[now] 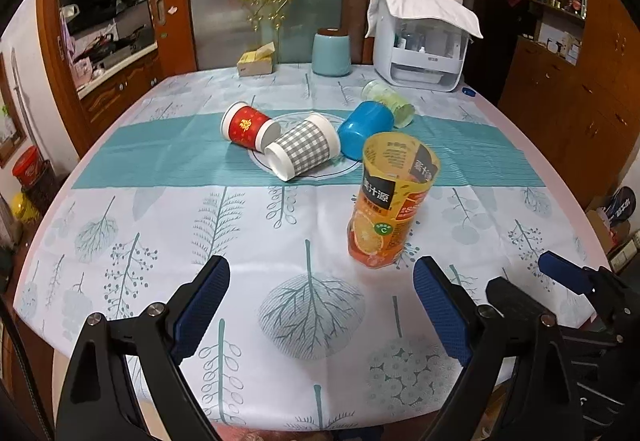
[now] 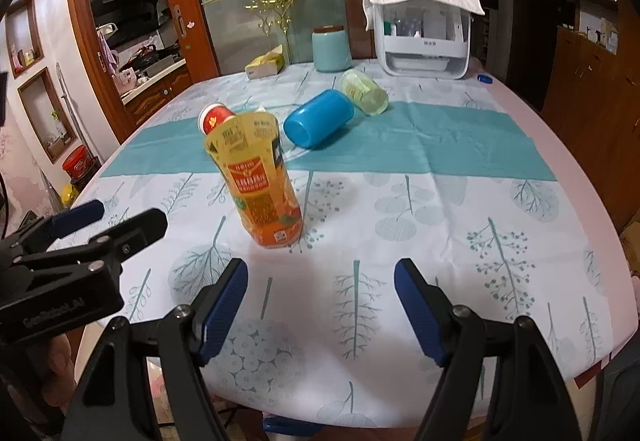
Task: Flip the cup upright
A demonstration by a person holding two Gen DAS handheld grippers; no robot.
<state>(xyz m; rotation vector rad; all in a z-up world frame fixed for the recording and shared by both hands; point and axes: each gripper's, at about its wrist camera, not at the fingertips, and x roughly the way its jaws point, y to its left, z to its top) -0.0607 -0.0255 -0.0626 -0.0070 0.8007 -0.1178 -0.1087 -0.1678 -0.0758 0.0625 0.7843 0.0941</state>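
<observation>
Near half of tablecloth (image 1: 248,225) bare ahead of both grippers; only the upright orange cup (image 1: 390,205) stands there. Beyond it, a tight cluster blocks mid-table: red cup (image 1: 250,129), checked cup (image 1: 304,151), blue cup (image 1: 366,131), green cup (image 1: 388,103), all lying. Far-right cloth open.

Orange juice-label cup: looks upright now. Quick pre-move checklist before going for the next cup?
1. Translucent orange juice-label plastic cup standing mouth up, free of both grippers: ok, though it looks slightly tilted and blurred, so cannot tell if settled.
2. Left gripper open and empty: ok.
3. Right gripper open and empty: ok.
4. Cups to flip: grey checked paper cup, red paper cup, blue plastic cup and pale green translucent cup all lie on their sides: not ok.
5. Checked cup touches the red one; grasp room: cannot tell.
6. Patterned tablecloth flat along the approach: ok.
</observation>
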